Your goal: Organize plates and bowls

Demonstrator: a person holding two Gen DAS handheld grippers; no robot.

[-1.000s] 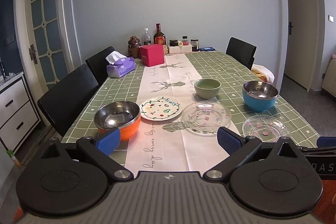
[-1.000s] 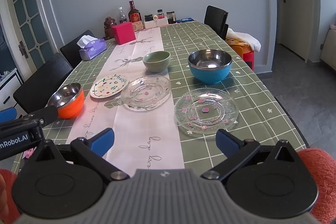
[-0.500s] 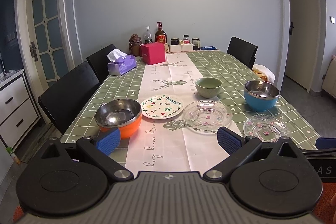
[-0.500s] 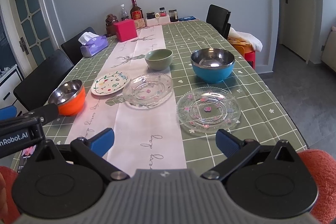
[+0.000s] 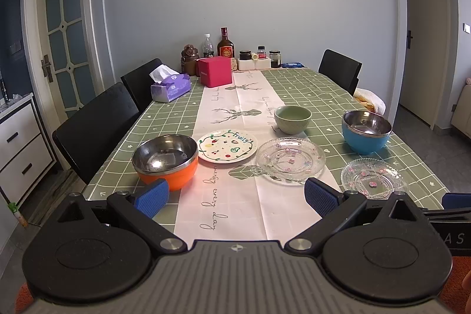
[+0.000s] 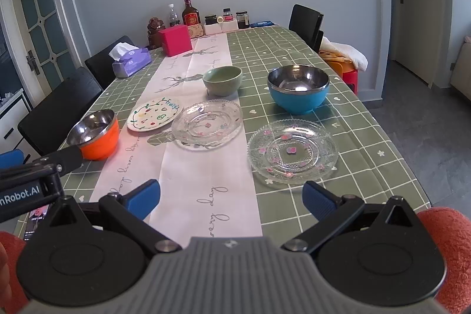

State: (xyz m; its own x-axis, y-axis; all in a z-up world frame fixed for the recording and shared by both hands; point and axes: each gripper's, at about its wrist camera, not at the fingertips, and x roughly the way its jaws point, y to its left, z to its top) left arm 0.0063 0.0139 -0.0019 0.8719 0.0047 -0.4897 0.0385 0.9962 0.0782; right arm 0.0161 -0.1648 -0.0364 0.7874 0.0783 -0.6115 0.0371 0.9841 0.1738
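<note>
Left gripper (image 5: pixel 235 197): jaws spread wide, nothing between them, held above the near edge of the counter (image 5: pixel 309 90) at the bottom of its frame. Right gripper (image 6: pixel 231 196): likewise wide open and empty, low centre in its own view.

Items on the counter, left wrist view:
- Orange bowl (image 5: pixel 166 159) with steel lining, lower left of centre, just behind the left blue fingertip.
- White painted plate (image 5: pixel 226 145) lettered "Fruity", centre, just beside the orange bowl on the pale runner (image 5: pixel 235 208).
- Large glass plate (image 5: pixel 290 160) with flower dots, right of centre, close to the painted plate; whether the rims touch cannot be told.
- Small glass plate (image 5: pixel 374 178), lower right, apart from the large one, on the green checked cloth.
- Green bowl (image 5: pixel 293 119), beyond the large glass plate, upright.
- Blue bowl (image 5: pixel 366 131) with steel lining, right, beyond the small glass plate.

All bowls stand upright and separate; nothing is stacked.

Far end, upper centre: pink box (image 5: pixel 215 74), purple tissue box (image 5: pixel 170 87), bottles and jars against the wall. Black chairs stand along both sides.
</note>
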